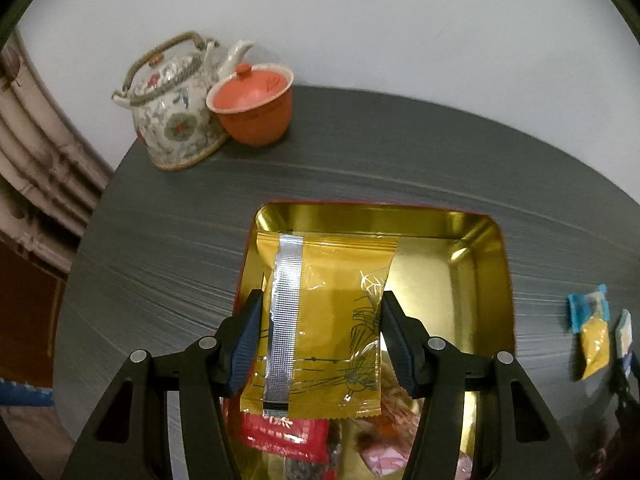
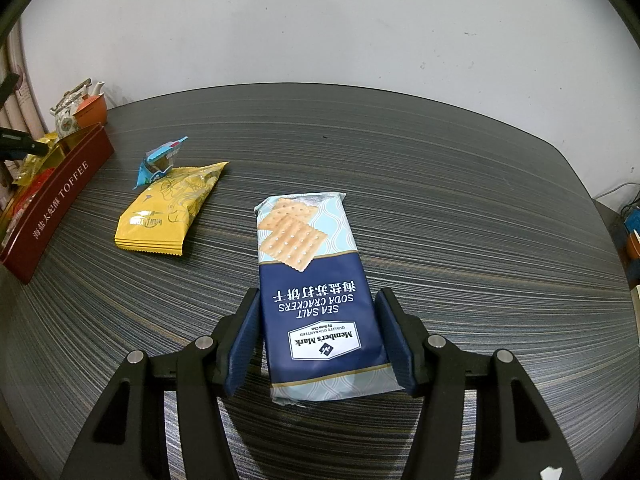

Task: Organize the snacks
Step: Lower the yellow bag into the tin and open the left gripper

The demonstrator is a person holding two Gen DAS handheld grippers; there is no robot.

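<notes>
The left gripper (image 1: 322, 338) held a yellow snack packet (image 1: 320, 320) between its jaws, both blue pads pressed against the packet's long edges, so the jaws stood partly closed at the packet's width. The packet hung seam side up, its silver strip running lengthwise near the left pad. Directly beneath and beyond the jaws lay the gold-lined tin (image 1: 480, 240), with a red wrapper (image 1: 286, 436) and a pink wrapper (image 1: 386, 460) lying in it below the packet's lower edge. Far ahead and to the left of the jaws stood a patterned teapot (image 1: 176, 116), touching an orange lidded cup (image 1: 252, 104).

The right gripper (image 2: 316, 340) had its jaws set about a packet of soda crackers (image 2: 316, 300) lying flat on the grey table (image 2: 460, 200). The right pad touched the packet's edge; at the left pad a sliver of table seemed to show, so whether that side pressed could not be told. Ahead and left of these jaws lay another yellow packet (image 2: 168, 208), with a small blue packet (image 2: 158, 164) touching its far end, and further left the tin's red outer wall marked TOFFEE.
</notes>
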